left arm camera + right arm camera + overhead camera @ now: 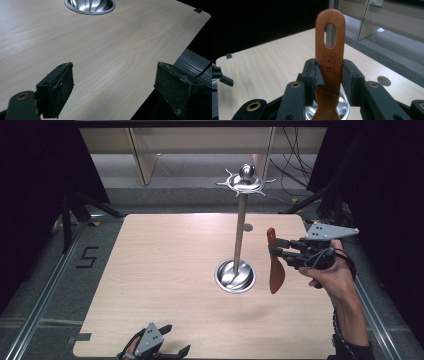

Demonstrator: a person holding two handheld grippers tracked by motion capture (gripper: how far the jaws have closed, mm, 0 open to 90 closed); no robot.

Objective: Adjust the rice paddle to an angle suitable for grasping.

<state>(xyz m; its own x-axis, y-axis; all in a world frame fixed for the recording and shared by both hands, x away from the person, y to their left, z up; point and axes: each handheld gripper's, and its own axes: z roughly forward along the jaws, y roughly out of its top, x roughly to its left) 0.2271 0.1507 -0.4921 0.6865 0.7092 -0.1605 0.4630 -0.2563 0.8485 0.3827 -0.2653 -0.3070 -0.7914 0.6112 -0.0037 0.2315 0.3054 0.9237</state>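
Left gripper (167,344) sits nearest the camera at the near table edge, jaws wide apart with nothing between them; in its own view only bare table (105,50) lies between the pads, and the stand's base shows far ahead of the jaws.

Right gripper (274,251) is clamped on the spatula (274,265). In the right gripper view the pads (313,75) press both edges of the handle just below its slot; the slotted end stands above the jaws and the blade hangs below them. Spatula is clear of the table, upright, held just to the side of the stand (240,227).

Step in hand (judgement): carrying the spatula to hang it on the stand. Hook crown (245,182) is well above the jaws and beyond them; the post shows through the slot in the right gripper view, so the line-up along the jaw axis looks roughly right.

Next move calls for: raise until the slot is level with a hook tip, advance jaw-forward to thread the slot over it, lower slightly, then release. Risk: hook tips are thin and the slot narrow; a knock could rock the stand.

Pose: right forearm enters from the near right, hand wrapped round the gripper body, jaws pointing level toward the post, grey plate on top. Left hand low, jaws pointing across the table.
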